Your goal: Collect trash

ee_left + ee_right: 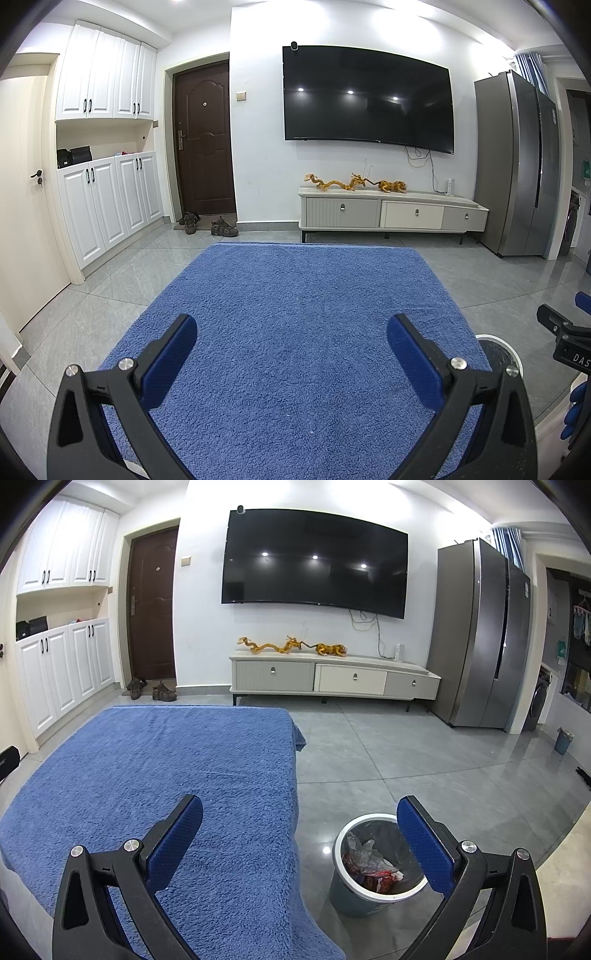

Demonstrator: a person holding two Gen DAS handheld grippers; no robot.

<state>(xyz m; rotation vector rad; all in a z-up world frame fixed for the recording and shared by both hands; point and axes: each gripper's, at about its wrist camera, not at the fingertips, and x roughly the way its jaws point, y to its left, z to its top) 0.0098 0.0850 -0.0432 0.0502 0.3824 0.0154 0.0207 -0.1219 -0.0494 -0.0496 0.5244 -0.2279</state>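
A grey trash bin (347, 897) with a white rim stands on the floor beside the right edge of the blue-covered table (155, 775). Inside it lie crumpled clear plastic and red wrappers (369, 867). My right gripper (300, 808) hangs open above the table's right edge, its right finger over the bin, nothing between its fingers. My left gripper (291, 330) is open over the blue fleece cover (295, 295), which carries nothing. The bin's rim (496, 341) peeks out behind the left gripper's right finger. Part of the right gripper (565, 339) shows at the left wrist view's right edge.
A TV cabinet (332, 679) with golden figurines stands under a wall-mounted TV (314, 559). A grey fridge (480, 635) is at the right, white cupboards (107, 206) and a brown door (205, 140) with shoes at the left. A small blue bin (564, 741) sits far right.
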